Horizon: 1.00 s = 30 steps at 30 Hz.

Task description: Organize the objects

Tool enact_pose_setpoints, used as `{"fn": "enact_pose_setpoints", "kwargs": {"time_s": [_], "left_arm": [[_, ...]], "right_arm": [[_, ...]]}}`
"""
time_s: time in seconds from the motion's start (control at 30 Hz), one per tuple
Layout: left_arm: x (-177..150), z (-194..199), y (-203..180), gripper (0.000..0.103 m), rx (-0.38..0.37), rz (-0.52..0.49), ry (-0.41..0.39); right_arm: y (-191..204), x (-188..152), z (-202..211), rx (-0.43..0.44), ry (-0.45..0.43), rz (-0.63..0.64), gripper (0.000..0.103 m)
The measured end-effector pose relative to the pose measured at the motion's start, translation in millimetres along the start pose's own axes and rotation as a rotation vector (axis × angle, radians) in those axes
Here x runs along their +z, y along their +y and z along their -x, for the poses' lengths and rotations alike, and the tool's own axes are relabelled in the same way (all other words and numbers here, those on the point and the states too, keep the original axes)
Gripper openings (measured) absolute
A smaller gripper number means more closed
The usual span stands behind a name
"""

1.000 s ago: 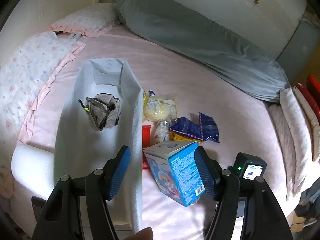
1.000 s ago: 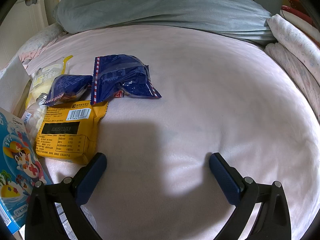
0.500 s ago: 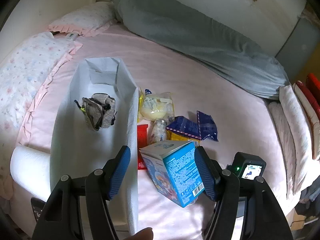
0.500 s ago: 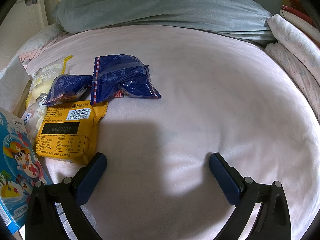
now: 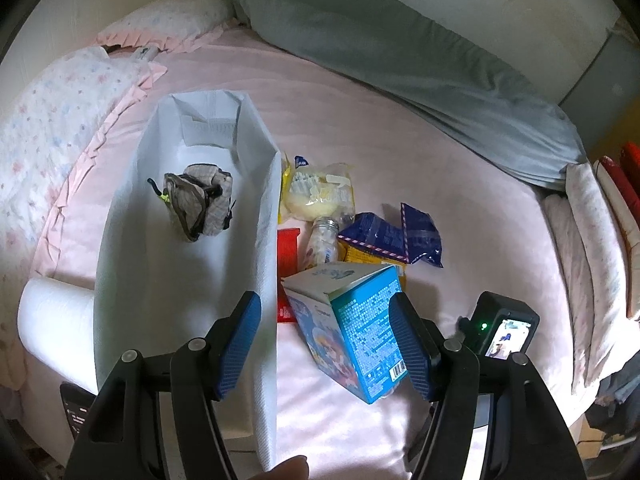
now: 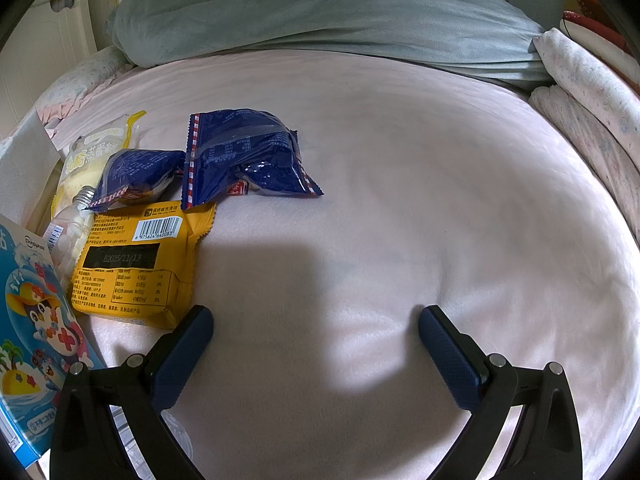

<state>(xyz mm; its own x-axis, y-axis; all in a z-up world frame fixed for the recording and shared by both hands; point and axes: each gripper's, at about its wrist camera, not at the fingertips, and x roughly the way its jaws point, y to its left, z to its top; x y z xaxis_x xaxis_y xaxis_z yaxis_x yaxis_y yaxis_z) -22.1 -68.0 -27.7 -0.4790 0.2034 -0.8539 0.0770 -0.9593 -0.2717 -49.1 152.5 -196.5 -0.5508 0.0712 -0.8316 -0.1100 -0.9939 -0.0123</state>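
Observation:
A white fabric bin (image 5: pixel 264 216) lies on the pink bed with a grey plaid pouch (image 5: pixel 198 200) inside. My left gripper (image 5: pixel 326 344) is open, high above the bin's right wall and a blue cartoon box (image 5: pixel 352 328); the box lies on the bed below, not held. Beside the bin lie a yellow-white snack bag (image 5: pixel 320 196), a small bottle (image 5: pixel 322 240), a red packet (image 5: pixel 287 254), two dark blue packets (image 6: pixel 244 156) and a yellow packet (image 6: pixel 136 260). My right gripper (image 6: pixel 316 344) is open and empty over bare bedding; the blue box (image 6: pixel 32 332) is at its left.
A long grey bolster (image 5: pixel 400 52) lies across the head of the bed. Floral pillows (image 5: pixel 52 128) are at the left, folded floral quilts (image 6: pixel 592 92) at the right. A white paper roll (image 5: pixel 52 316) lies left of the bin. The right gripper's camera (image 5: pixel 504 330) shows at lower right.
My left gripper has risen and pulled back, so the bin and items look smaller and farther. The blue box stays on the bed. The right gripper has not moved.

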Motion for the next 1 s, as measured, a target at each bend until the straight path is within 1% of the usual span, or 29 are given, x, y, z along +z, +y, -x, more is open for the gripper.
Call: {"fn": "enact_pose_setpoints", "kwargs": {"time_s": [0.1, 0.27, 0.47, 1.0], "left_arm": [[-1.6, -1.4, -2.7, 0.065, -0.001, -0.009, 0.014], [-3.9, -2.9, -6.0, 0.065, 0.030, -0.025, 0.026], [-3.7, -4.5, -2.9, 0.065, 0.029, -0.007, 0.039], [-4.8, -4.5, -4.4, 0.065, 0.029, -0.008, 0.047]], "right_arm": [[-0.3, 0.3, -0.2, 0.000, 0.000, 0.000, 0.103], [-0.2, 0.4, -0.2, 0.000, 0.000, 0.000, 0.103], [-0.3, 0.6, -0.5, 0.000, 0.000, 0.001, 0.103], [-0.3, 1.1, -0.9, 0.000, 0.000, 0.001, 0.103]]}}
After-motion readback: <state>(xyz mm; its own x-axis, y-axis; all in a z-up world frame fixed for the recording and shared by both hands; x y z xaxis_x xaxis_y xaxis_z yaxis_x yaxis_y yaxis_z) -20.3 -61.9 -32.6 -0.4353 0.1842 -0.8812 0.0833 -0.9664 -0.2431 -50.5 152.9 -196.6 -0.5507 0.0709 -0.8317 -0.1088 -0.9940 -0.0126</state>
